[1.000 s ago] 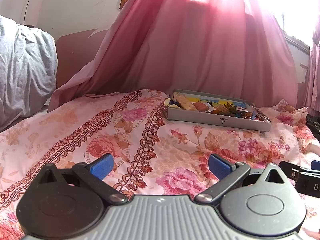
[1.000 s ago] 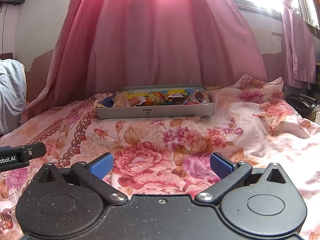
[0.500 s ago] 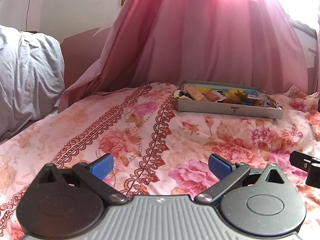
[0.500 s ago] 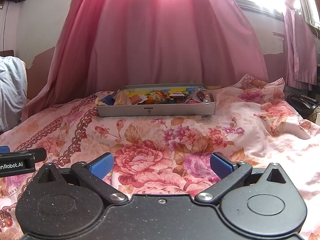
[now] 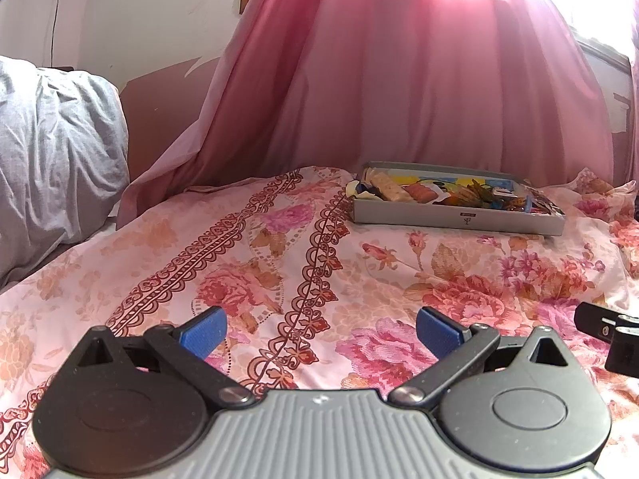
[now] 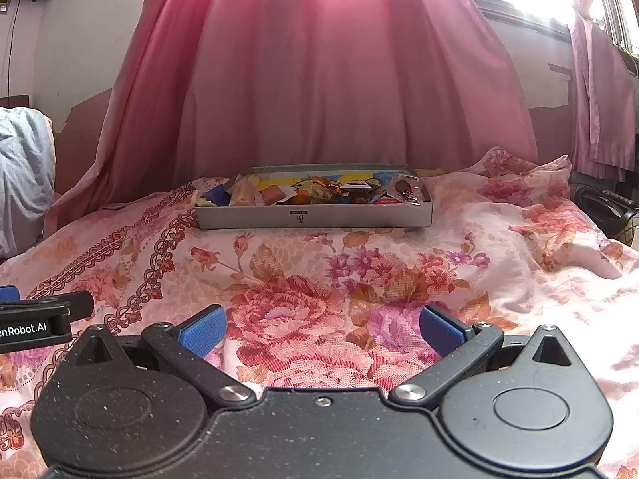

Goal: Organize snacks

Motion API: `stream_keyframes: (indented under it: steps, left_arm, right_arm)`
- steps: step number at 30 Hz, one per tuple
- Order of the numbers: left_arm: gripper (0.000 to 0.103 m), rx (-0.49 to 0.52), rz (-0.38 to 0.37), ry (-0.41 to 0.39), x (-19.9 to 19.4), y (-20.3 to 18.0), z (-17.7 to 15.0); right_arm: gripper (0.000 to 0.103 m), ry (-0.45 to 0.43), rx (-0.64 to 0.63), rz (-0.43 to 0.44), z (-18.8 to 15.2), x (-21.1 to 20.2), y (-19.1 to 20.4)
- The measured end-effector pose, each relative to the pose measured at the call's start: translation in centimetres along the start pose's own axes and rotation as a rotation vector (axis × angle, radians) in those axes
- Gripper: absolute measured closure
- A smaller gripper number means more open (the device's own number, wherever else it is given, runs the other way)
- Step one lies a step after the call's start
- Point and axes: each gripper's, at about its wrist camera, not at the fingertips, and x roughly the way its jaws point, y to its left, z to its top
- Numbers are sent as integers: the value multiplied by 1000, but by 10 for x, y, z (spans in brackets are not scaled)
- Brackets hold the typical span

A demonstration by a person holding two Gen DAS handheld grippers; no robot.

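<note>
A shallow grey box [image 5: 459, 217] [image 6: 315, 217] full of mixed snack packets [image 5: 451, 193] [image 6: 319, 191] rests on the floral bedspread, far in front of both grippers. My left gripper [image 5: 319, 329] hovers low over the bed, open, nothing between its blue pads. My right gripper [image 6: 321, 329] is open and empty too, facing the box head-on. Each gripper shows at the edge of the other's view: the right one's black finger [image 5: 611, 327], the left one's black finger [image 6: 44, 315].
A pink curtain [image 6: 319, 80] hangs right behind the box, with a bright window above. A grey pillow [image 5: 52, 151] lies at the left. A dark object [image 6: 603, 207] sits off the bed's right edge. The bedspread [image 6: 359, 263] is rumpled at right.
The left gripper has swung its view leftward and pulled back, so the box sits farther right and smaller. The right gripper has barely moved. Both stay open.
</note>
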Motion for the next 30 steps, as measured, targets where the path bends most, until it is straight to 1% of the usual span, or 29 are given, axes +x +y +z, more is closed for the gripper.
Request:
stream_keyframes:
  steps: [14, 23, 30]
  left_arm:
    - [0, -2, 10, 13, 2, 1, 0]
    - [0, 11, -10, 22, 2, 0, -3]
    - [0, 14, -6, 19, 2, -1, -3]
  right_arm:
    - [1, 2, -2, -1, 0, 1, 1]
    - [1, 5, -6, 1, -2, 1, 0]
    - [1, 7, -6, 0, -2, 1, 1]
